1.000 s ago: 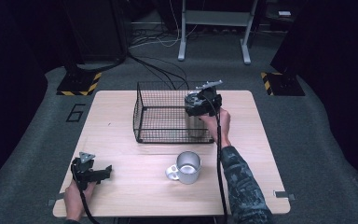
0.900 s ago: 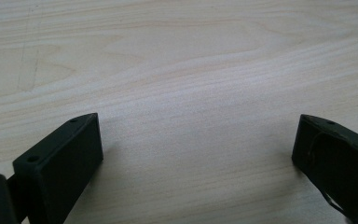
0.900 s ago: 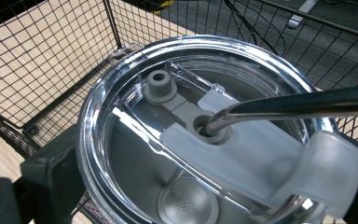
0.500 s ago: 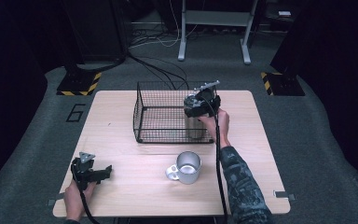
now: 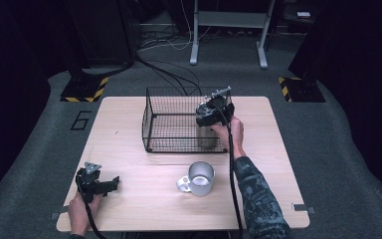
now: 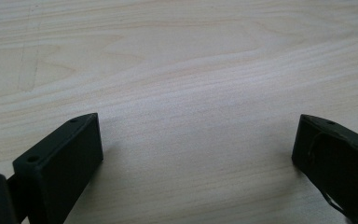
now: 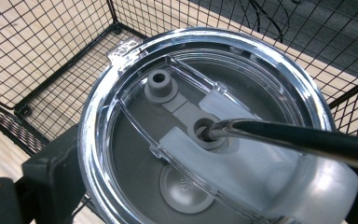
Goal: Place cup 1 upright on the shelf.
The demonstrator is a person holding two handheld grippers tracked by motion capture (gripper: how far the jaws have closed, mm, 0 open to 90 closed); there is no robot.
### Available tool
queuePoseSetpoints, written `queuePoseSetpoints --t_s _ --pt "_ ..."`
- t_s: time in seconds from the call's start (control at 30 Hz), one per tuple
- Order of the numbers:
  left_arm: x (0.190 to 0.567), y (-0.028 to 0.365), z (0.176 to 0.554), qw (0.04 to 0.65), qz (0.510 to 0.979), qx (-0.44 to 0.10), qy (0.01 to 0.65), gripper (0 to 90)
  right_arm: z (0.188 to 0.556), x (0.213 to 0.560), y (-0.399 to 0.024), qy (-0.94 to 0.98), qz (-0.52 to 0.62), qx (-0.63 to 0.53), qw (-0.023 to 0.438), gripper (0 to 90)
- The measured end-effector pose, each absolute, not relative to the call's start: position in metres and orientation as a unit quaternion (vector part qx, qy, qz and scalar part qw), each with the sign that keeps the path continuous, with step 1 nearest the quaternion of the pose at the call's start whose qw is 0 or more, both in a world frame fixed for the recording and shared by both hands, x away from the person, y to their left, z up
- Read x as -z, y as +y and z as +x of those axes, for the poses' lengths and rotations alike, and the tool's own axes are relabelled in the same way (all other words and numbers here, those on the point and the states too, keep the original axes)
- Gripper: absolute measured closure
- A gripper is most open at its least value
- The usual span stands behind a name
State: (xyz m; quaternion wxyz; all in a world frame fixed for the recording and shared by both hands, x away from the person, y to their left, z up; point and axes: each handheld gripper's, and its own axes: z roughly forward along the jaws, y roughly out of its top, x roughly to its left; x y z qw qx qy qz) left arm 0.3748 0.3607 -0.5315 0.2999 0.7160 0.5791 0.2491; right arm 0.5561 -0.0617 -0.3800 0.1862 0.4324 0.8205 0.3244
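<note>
Tumbler [image 7: 205,140]: glossy clear plastic lid, metal straw [image 7: 298,140]. Basket [image 5: 179,122]: black wire. Table [image 6: 191,70]: pale matt wood.

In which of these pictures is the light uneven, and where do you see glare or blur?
High view: the table is lit, the floor around it falls into darkness, and the wire basket looks slightly soft. Left gripper view: even light, with soft shadows under the left tongs. Right gripper view: bright glare along the rim of the clear lid; its near edge is blurred.

Tumbler [image 5: 206,130] sits in wire basket [image 5: 171,122], at its near-right corner, directly under right gripper [image 5: 213,110]. Mug [image 5: 199,178] is on table [image 5: 129,164] nearer the person than that gripper; left gripper [image 5: 97,180] well apart, far left.
</note>
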Motion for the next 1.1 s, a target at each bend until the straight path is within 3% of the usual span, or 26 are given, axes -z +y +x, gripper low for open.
queuePoseSetpoints --t_s 0.77,1.1 --pt "0.532 0.360 0.375 0.304 0.712 -0.250 0.582 1.6 0.558 0.376 -0.071 0.831 0.434 -0.322 0.131 0.0" --pt "0.531 0.361 0.375 0.300 0.716 -0.249 0.579 1.6 0.547 0.363 -0.080 0.828 0.435 -0.328 0.132 0.0"
